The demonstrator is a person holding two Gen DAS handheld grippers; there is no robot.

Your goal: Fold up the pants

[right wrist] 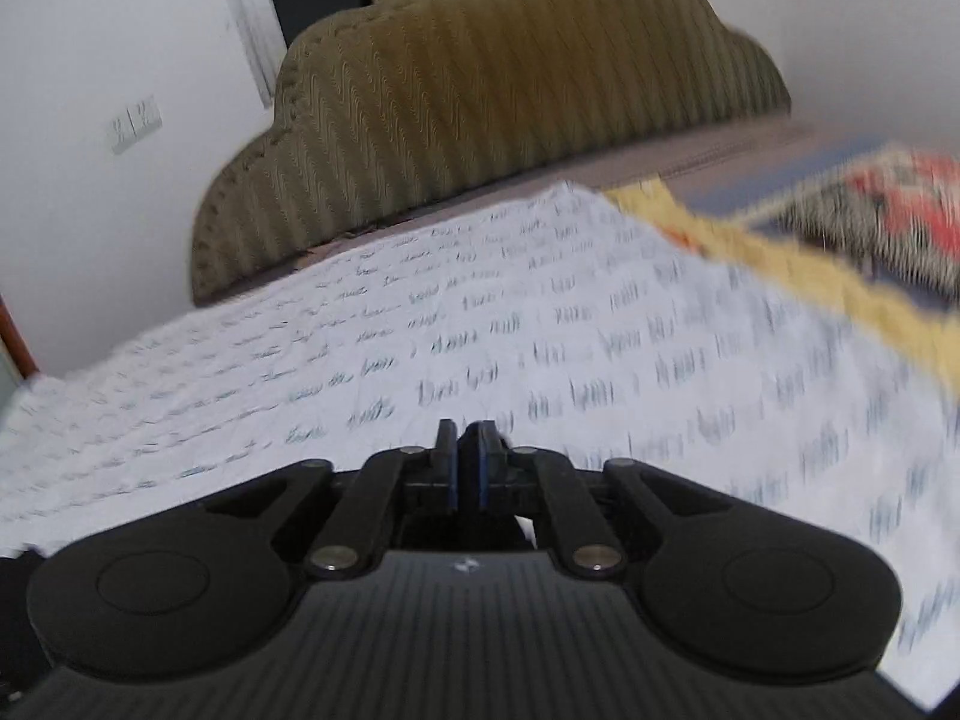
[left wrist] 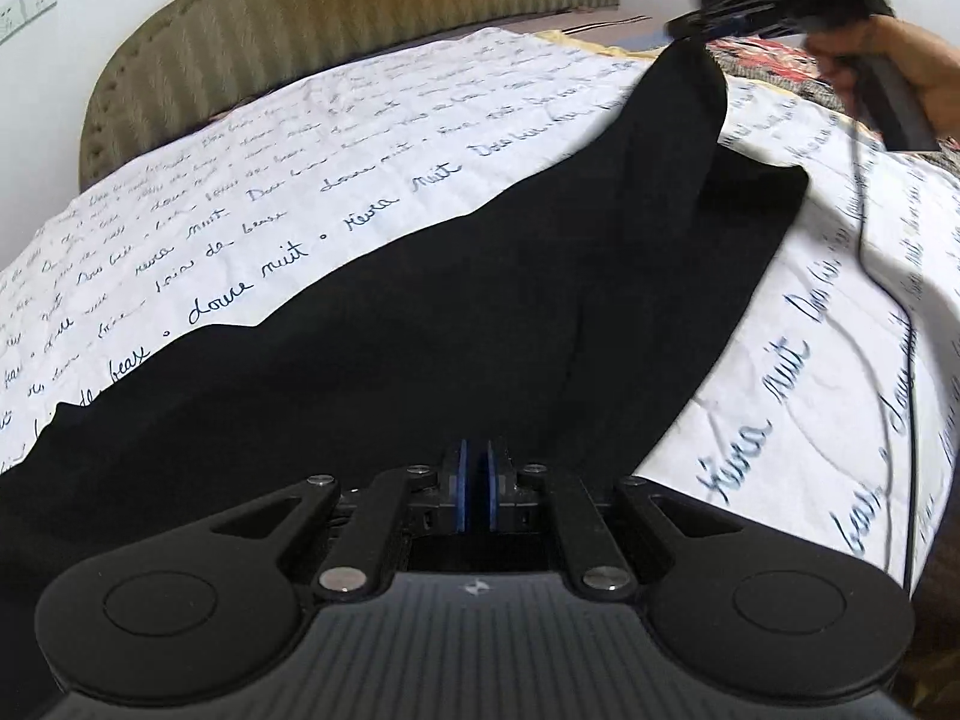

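both jaws of the left gripper [left wrist: 474,480] stood nearly together, pinching the near edge of the black pants [left wrist: 420,312], which stretched across the white bedspread [left wrist: 252,222] to the far right, where the right gripper [left wrist: 696,30] held a lifted corner, jaws narrow.

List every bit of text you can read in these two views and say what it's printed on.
"douce nuit" – cursive script on the white bedsheet, left of the black pants.
"fais de beaux" – same sheet; partly legible.
"nuit" – same sheet, right of the pants.
Farther rows: too small.
Right wrist view: script blurred, unreadable.
Gripper emblem: no letters.
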